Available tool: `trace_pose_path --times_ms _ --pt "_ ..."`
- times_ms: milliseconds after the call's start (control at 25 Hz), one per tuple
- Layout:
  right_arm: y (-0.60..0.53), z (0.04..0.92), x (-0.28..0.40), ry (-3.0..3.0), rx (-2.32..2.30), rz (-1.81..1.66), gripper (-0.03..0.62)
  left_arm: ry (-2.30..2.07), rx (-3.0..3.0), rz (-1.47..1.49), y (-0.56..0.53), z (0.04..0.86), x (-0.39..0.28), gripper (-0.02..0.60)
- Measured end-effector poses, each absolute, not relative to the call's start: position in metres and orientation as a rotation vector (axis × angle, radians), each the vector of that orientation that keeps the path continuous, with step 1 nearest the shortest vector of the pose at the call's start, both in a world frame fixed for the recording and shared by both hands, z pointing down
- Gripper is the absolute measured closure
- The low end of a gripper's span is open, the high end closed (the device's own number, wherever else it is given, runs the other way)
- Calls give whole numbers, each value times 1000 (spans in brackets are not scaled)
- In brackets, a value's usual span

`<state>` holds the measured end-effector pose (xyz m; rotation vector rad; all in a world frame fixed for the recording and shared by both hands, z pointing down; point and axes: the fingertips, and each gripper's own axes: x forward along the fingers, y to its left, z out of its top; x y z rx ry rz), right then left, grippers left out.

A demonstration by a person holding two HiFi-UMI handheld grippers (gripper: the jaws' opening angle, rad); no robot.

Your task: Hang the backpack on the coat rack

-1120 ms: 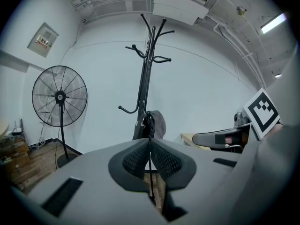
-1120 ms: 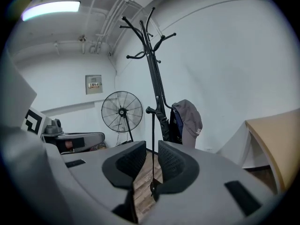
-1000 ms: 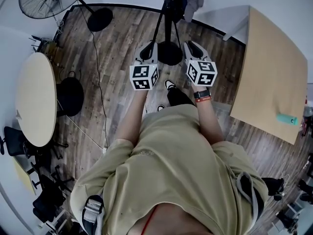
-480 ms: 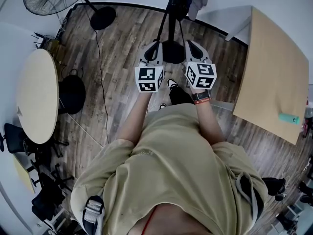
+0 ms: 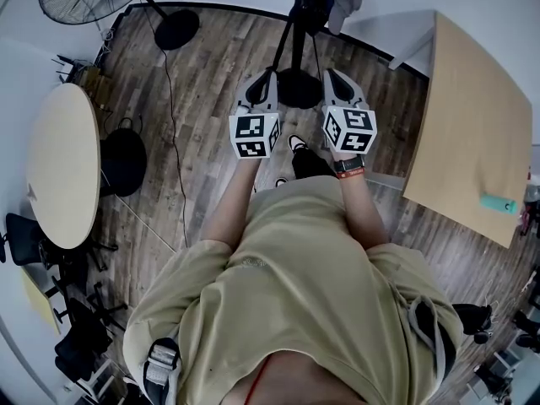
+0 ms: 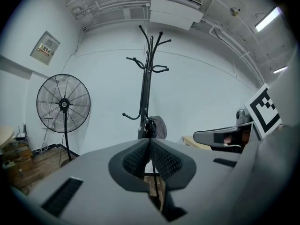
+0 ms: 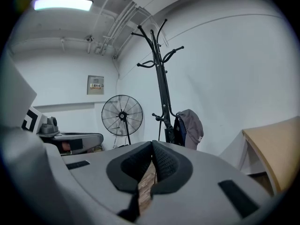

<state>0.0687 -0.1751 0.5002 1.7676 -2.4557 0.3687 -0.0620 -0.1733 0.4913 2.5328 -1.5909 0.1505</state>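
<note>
While a person in a tan shirt (image 5: pixel 295 285) stands on the wood-plank floor (image 5: pixel 202 83), the left gripper (image 5: pixel 263 81) and the right gripper (image 5: pixel 335 76) are held side by side at chest height, both aimed at a black coat rack (image 6: pixel 146 78) by the white wall. In the left gripper view the two ribbed pads (image 6: pixel 161 161) are pressed together at their tips with nothing between them. The right gripper view shows the same: jaws closed pad to pad, gripping nothing. The dark blue and grey backpack (image 7: pixel 187 128) hangs low on the rack, against the pole beside a lower hook, well apart from both grippers; the upper hooks are bare. A standing fan (image 6: pixel 63 103) is to the left of the rack, a round table (image 5: pixel 59 167) sits at the person's left, and a light wooden table (image 5: pixel 472 125) at the right.
</note>
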Motion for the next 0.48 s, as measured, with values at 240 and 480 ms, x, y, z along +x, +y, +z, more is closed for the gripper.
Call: trace_pose_path --times_ms 240,480 --pt "-183 506 61 -2455 1725 383 580 -1590 2450 16 -184 488 -72 557" --pt "-204 516 75 -2449 1703 406 580 -1525 2469 72 -205 507 -55 555"
